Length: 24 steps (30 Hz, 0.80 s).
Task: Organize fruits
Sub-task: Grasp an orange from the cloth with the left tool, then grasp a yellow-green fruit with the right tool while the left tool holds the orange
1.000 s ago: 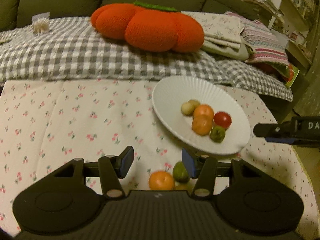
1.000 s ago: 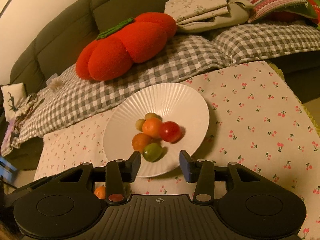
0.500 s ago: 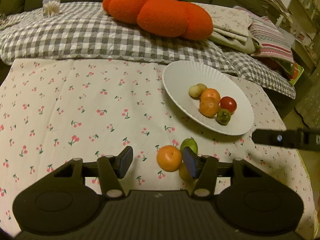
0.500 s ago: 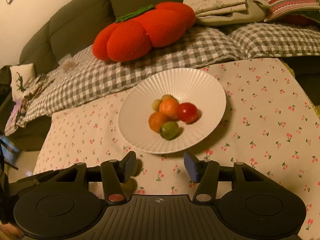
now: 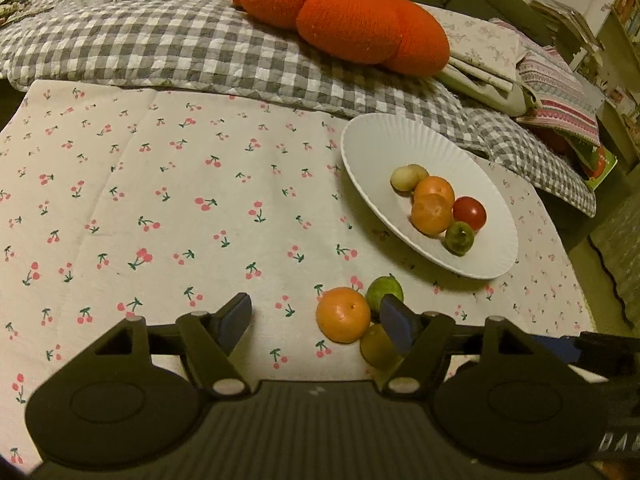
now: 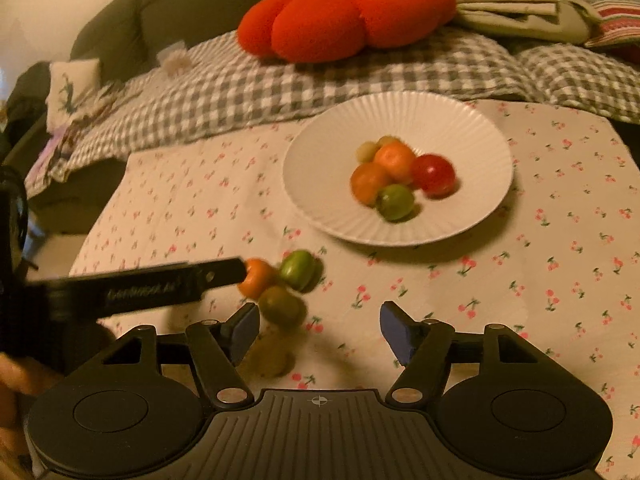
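orange cushion [image 5: 340, 12] on checked blanket [image 5: 160, 48] — behind plate [image 5: 372, 140]

The plate [image 5: 384, 148] sits on the tablecloth [image 5: 160, 208] and holds a cluster of six small fruits [image 6: 396, 176] gathered toward its near-right part. In front of the plate, off its near-left edge, three loose fruits lie touching on the cloth: a tangerine [image 5: 343, 314] to the left, a green fruit [image 5: 384, 292] nearest the plate, and a third fruit [image 5: 376, 346] farthest from it. Behind the plate a checked blanket [image 5: 180, 52] runs along the sofa, with a tomato-shaped cushion [image 5: 340, 12] on it behind and left of the plate, and folded linens [image 5: 484, 56] behind it to the right.
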{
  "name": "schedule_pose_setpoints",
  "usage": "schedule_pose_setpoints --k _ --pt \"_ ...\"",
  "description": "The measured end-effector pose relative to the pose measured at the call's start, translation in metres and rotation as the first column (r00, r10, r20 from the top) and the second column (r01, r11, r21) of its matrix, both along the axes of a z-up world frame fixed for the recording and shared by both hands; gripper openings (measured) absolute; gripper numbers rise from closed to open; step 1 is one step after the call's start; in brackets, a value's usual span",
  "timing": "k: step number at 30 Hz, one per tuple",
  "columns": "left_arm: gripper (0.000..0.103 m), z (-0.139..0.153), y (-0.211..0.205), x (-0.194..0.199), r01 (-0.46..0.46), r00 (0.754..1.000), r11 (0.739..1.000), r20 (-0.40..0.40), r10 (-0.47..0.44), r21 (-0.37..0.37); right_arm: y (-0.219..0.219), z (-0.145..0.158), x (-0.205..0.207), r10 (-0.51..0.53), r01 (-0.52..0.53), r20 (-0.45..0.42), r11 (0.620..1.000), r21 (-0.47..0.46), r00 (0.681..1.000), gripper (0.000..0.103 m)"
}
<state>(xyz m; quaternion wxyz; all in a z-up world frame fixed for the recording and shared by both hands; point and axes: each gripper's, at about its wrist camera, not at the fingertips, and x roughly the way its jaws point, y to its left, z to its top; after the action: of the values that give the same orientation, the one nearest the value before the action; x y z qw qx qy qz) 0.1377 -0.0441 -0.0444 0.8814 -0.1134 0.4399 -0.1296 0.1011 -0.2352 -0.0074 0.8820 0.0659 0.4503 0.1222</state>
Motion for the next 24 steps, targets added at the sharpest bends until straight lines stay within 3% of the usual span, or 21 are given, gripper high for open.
schedule_pose_setpoints --k 4,10,16,24 --pt "0.065 -0.003 -0.009 0.000 0.037 0.999 0.998 0.035 -0.039 0.046 0.013 -0.008 -0.002 0.056 -0.056 -0.006 0.997 -0.048 0.998 0.067" --pt "0.043 -0.009 -0.018 0.003 0.078 0.996 0.996 0.045 -0.080 0.052 0.030 -0.020 -0.006 0.126 -0.128 -0.022 0.989 -0.079 0.992 0.067" --pt "0.032 -0.012 -0.022 0.004 0.108 0.992 0.994 0.057 -0.110 0.035 0.045 -0.027 -0.008 0.172 -0.174 -0.023 0.980 -0.101 0.985 0.067" --pt "0.030 -0.012 -0.018 0.007 0.107 0.992 0.994 0.058 -0.108 0.030 0.048 -0.034 -0.004 0.173 -0.174 -0.014 0.978 -0.117 0.985 0.053"
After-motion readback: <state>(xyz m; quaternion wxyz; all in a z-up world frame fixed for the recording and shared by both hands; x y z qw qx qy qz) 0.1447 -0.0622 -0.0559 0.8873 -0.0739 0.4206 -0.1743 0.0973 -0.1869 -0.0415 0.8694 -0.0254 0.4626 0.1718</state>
